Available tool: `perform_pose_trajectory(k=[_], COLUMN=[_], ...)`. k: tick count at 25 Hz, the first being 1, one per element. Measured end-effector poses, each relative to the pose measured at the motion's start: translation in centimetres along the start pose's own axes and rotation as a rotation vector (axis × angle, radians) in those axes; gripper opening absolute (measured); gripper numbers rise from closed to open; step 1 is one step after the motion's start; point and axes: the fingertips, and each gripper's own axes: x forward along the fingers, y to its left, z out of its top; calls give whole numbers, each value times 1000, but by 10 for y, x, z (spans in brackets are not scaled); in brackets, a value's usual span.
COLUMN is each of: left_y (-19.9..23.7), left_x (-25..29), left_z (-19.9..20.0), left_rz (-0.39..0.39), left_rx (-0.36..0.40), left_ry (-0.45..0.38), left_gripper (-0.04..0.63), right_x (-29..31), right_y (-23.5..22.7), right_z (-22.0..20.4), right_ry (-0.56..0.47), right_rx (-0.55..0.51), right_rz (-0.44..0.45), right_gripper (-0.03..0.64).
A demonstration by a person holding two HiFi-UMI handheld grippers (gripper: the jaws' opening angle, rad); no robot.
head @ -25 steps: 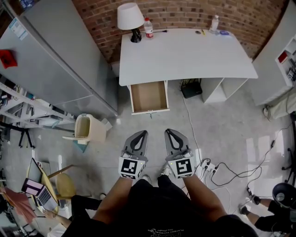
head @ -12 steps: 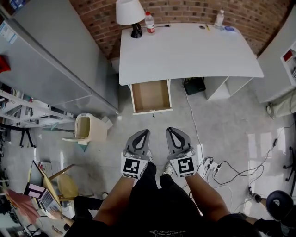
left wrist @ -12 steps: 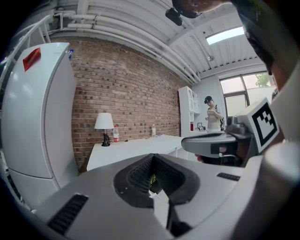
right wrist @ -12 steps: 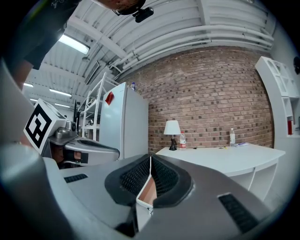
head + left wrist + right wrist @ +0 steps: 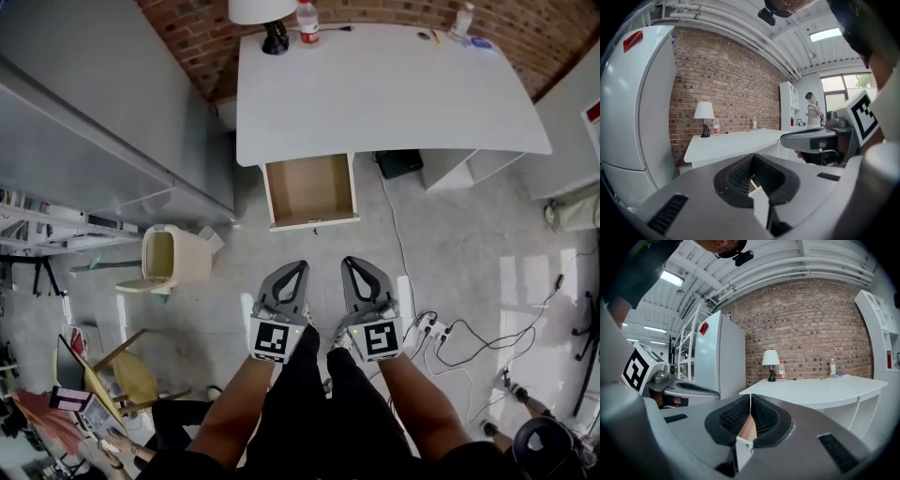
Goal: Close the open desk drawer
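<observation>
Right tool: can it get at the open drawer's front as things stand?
Probably, with a step closer: the right tool, shut, sits short of the drawer front, and only bare floor shows between them.

The white desk [image 5: 384,94] carries a lamp [image 5: 269,17] and a red-labelled bottle [image 5: 307,23] at its back left corner; a clear bottle [image 5: 463,19] stands back right; the grey floor [image 5: 459,244] bears a beige bin [image 5: 173,258], a black box [image 5: 400,162] beneath the desk, and a power strip [image 5: 433,330] with trailing cables.
</observation>
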Motion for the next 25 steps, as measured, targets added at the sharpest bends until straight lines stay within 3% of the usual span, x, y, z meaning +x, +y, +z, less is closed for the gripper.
perform_pose_trajectory(k=[18,25], left_y=[21,28], left_x=[66,80], left_z=[-159,-207], left_rz=[36,46], left_rx=[-59,-21], left_ry=[68,71], left_gripper=[8,8], right_x=[51,66], right_y=[-12,-7], right_z=[-153,-204], right_ry=[46,62], right_rx=[77,72], right_rz=[-25,-14], right_gripper=[29,29])
